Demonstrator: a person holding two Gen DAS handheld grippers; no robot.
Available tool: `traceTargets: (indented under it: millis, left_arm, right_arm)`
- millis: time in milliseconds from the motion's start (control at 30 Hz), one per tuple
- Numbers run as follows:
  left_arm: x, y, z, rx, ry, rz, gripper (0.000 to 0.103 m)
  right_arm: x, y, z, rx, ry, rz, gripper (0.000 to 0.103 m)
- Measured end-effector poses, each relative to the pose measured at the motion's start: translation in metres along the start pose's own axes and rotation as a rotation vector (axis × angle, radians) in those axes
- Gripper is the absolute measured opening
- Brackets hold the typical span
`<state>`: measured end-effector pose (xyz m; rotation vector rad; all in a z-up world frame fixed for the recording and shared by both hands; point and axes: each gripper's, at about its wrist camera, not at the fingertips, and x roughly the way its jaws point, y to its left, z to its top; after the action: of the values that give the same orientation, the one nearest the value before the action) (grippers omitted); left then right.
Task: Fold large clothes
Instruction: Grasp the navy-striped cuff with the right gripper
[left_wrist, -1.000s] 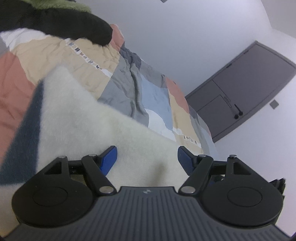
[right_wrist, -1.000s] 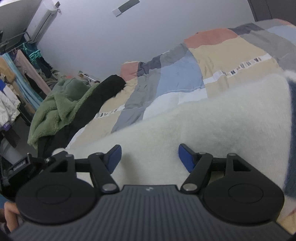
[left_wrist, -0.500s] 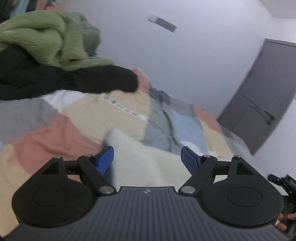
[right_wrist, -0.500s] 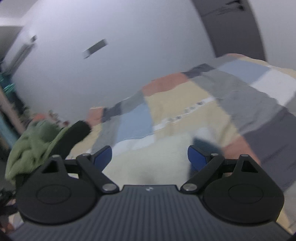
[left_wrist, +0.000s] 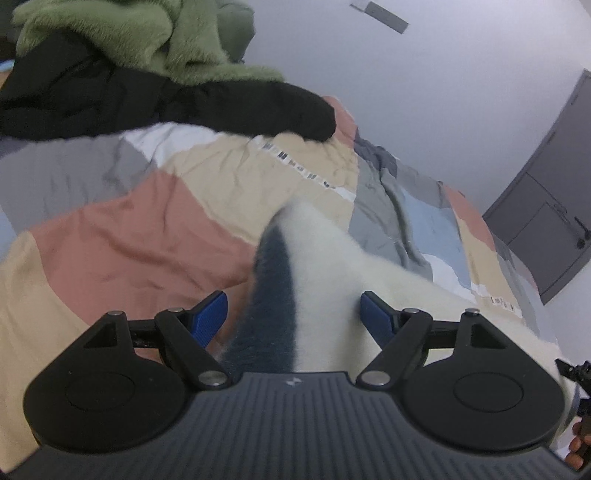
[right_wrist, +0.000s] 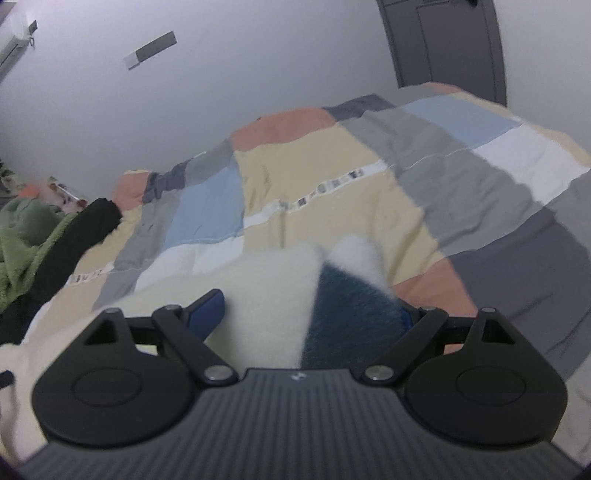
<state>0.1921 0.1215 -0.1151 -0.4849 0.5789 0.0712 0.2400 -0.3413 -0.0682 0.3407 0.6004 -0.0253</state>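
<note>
A fluffy cream garment with a dark navy band (left_wrist: 325, 266) lies on the patchwork bed. In the left wrist view my left gripper (left_wrist: 293, 314) is open, its blue fingertips (left_wrist: 210, 314) standing wide either side of the garment's navy-banded edge. In the right wrist view the same garment (right_wrist: 266, 295) fills the space between the jaws of my right gripper (right_wrist: 310, 314), which is open; its navy corner (right_wrist: 351, 314) covers the right fingertip. Neither gripper is closed on the fabric.
The patchwork bedspread (left_wrist: 110, 229) of peach, beige, grey and blue covers the bed. A black garment (left_wrist: 166, 103) and a green fleece (left_wrist: 147, 37) are piled at the bed's far left. A grey door (left_wrist: 546, 206) stands in the wall beyond.
Both grippers have swung and dropped toward the garment's navy-banded ends. The fabric now lies between the open jaws of each, where a second ago they hovered over the cream middle.
</note>
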Motion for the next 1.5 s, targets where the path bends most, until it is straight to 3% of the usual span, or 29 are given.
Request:
traceTargets:
  millis: [100, 167, 200, 267, 367, 467, 633, 833, 1000, 1133, 1200, 1233, 1300, 1367, 1433, 1500]
  left_arm:
    - [0.001, 0.003, -0.002, -0.019, -0.005, -0.021, 0.076]
    - [0.001, 0.005, -0.002, -0.023, -0.001, -0.044, 0.062]
    - [0.001, 0.004, -0.002, -0.021, 0.001, -0.045, 0.059]
    - [-0.001, 0.001, -0.001, -0.013, -0.006, -0.057, 0.04]
    - [-0.011, -0.003, 0.001, 0.006, -0.04, -0.071, 0.024]
    - [-0.031, -0.005, 0.006, 0.021, -0.126, -0.129, 0.019]
    - [-0.029, -0.01, 0.021, 0.019, -0.157, -0.149, 0.019]
    - [0.009, -0.005, 0.02, 0.014, -0.072, -0.074, 0.02]
    - [0.016, 0.008, 0.017, -0.064, -0.042, -0.076, 0.026]
    - [0.008, 0.009, 0.015, -0.072, -0.053, -0.071, 0.032]
    - [-0.001, 0.006, 0.013, -0.07, -0.066, -0.058, 0.043]
    - [-0.006, 0.005, 0.012, -0.073, -0.077, -0.046, 0.055]
    - [-0.018, 0.003, 0.008, -0.08, -0.102, -0.038, 0.062]
    - [-0.032, 0.0, 0.004, -0.077, -0.114, -0.032, 0.068]
    - [-0.048, -0.004, 0.0, -0.063, -0.14, -0.018, 0.074]
    - [-0.066, -0.005, -0.008, -0.083, -0.163, -0.02, 0.077]
  right_arm:
    - [0.005, 0.0, -0.001, 0.005, 0.027, 0.029, 0.078]
    - [0.006, -0.001, 0.0, 0.003, 0.06, 0.067, 0.059]
    - [0.006, -0.002, 0.002, 0.007, 0.071, 0.083, 0.055]
    - [0.001, -0.001, 0.003, -0.01, 0.069, 0.092, 0.035]
    - [-0.011, 0.006, 0.005, -0.072, 0.017, 0.111, 0.023]
    - [-0.022, 0.008, 0.009, -0.089, -0.047, 0.137, 0.021]
    - [-0.025, 0.008, 0.016, -0.067, -0.123, 0.147, 0.021]
    - [0.02, 0.001, 0.016, -0.059, -0.028, 0.086, 0.021]
    - [0.039, -0.007, 0.007, -0.04, 0.018, 0.079, 0.026]
    - [0.035, -0.008, 0.007, -0.021, 0.031, 0.088, 0.028]
    - [0.031, -0.008, 0.009, -0.006, 0.032, 0.091, 0.03]
    - [0.028, -0.007, 0.009, -0.006, 0.033, 0.083, 0.034]
    - [0.022, -0.002, 0.011, -0.032, 0.038, 0.061, 0.045]
    - [0.012, 0.003, 0.01, -0.059, 0.024, 0.046, 0.07]
    - [-0.001, 0.006, 0.009, -0.071, -0.008, 0.046, 0.081]
    - [-0.018, 0.01, 0.008, -0.085, -0.051, 0.051, 0.081]
